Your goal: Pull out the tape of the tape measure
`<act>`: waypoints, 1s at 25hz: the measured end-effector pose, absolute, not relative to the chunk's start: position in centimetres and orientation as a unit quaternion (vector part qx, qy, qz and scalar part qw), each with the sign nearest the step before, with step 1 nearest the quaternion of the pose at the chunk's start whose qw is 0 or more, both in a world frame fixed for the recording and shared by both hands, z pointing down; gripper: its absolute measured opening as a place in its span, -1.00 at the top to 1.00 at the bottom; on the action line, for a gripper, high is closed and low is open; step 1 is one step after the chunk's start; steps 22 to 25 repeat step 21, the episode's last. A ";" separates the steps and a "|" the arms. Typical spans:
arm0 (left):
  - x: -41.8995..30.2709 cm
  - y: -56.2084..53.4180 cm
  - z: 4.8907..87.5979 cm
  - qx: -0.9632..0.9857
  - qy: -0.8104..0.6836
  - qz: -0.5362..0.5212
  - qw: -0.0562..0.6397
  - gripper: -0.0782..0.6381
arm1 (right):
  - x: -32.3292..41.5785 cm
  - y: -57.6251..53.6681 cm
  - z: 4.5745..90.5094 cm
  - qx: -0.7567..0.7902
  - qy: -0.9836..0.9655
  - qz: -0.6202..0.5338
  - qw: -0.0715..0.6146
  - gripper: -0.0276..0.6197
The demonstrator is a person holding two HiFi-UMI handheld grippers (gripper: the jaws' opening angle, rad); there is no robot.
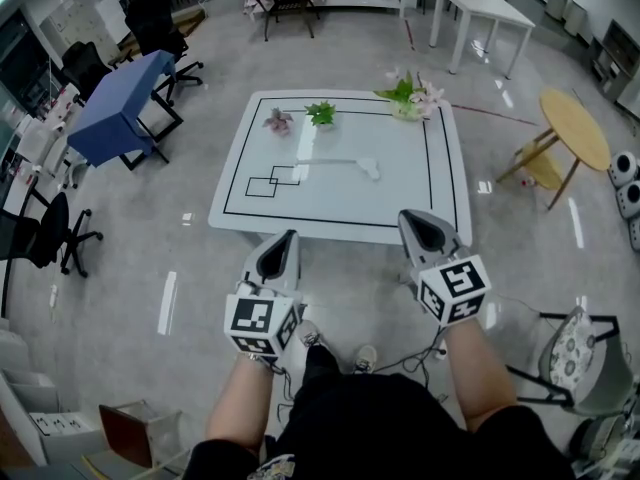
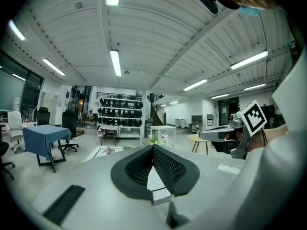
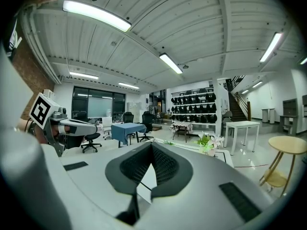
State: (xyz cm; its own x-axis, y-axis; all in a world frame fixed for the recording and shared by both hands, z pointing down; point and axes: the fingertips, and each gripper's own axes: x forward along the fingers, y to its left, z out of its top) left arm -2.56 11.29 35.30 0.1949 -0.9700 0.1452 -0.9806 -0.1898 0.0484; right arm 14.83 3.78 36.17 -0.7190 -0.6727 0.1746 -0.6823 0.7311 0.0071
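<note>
A small white tape measure lies near the middle of the white table, with a pale strip of tape stretching left from it. Both grippers hang in the air short of the table's near edge, well apart from the tape measure. My left gripper is shut with nothing between its jaws, and its tips meet in the left gripper view. My right gripper is likewise shut and empty. Each gripper shows in the other's view, the right and the left.
Flowers and two small plants stand along the table's far edge. Black outlined rectangles mark its left part. A blue table stands left, a round wooden table right, a chair near my right.
</note>
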 end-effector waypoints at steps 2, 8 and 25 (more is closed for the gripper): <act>-2.5 11.4 35.0 0.770 -0.633 0.040 0.063 0.77 | 14.9 3.9 36.1 0.365 -0.927 0.029 0.082 0.92; -2.2 11.8 35.0 0.770 -0.634 0.041 0.061 0.77 | 15.1 4.3 36.1 0.363 -0.928 0.027 0.077 0.92; -1.2 12.3 35.1 0.771 -0.632 0.038 0.060 0.77 | 15.7 5.2 35.9 0.365 -0.928 0.027 0.076 0.92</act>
